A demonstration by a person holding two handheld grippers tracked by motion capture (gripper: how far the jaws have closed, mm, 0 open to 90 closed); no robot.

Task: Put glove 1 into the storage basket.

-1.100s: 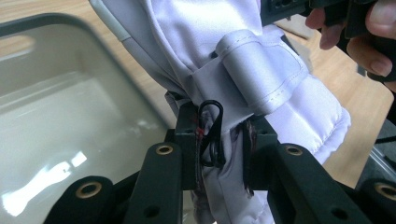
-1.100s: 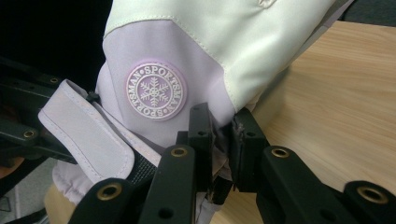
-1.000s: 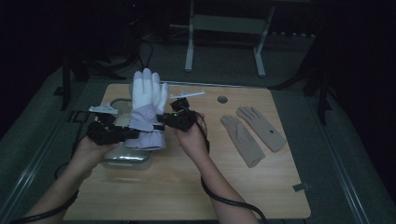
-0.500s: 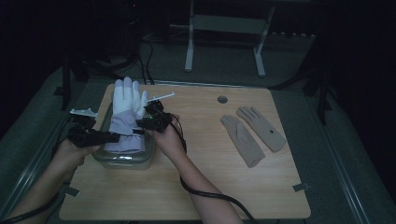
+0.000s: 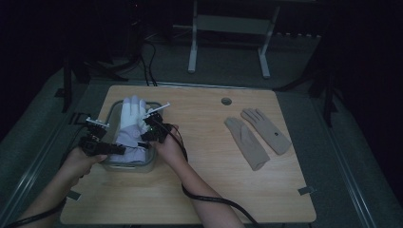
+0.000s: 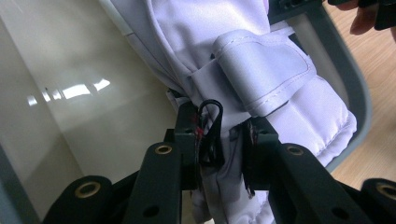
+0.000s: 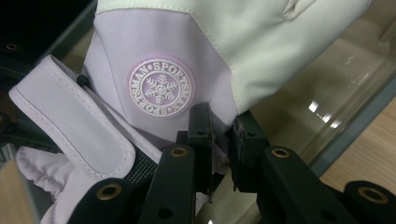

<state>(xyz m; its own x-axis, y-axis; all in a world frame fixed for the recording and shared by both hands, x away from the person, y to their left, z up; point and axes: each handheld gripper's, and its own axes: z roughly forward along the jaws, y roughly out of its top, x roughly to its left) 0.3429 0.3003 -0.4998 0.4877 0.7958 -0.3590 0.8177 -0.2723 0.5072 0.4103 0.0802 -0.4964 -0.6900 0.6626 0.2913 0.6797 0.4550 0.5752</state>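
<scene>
Both grippers — left gripper (image 5: 114, 148), right gripper (image 5: 151, 129) — clamp the white ski glove's (image 5: 130, 124) cuff over the clear bin (image 5: 148, 161) near the table's (image 5: 199, 190) left edge; its fingers could drape over the far rim.

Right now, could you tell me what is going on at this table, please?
A person holds a white and lilac ski glove by its cuff with the left gripper and the right gripper, both shut on the fabric, over a clear container. Two beige gloves lie apart on the wooden table.

Ski glove (image 6: 261, 60): fingers cut off by the top edge in both gripper views. Clear tub (image 5: 110, 113): floor largely hidden beneath the glove.
</scene>
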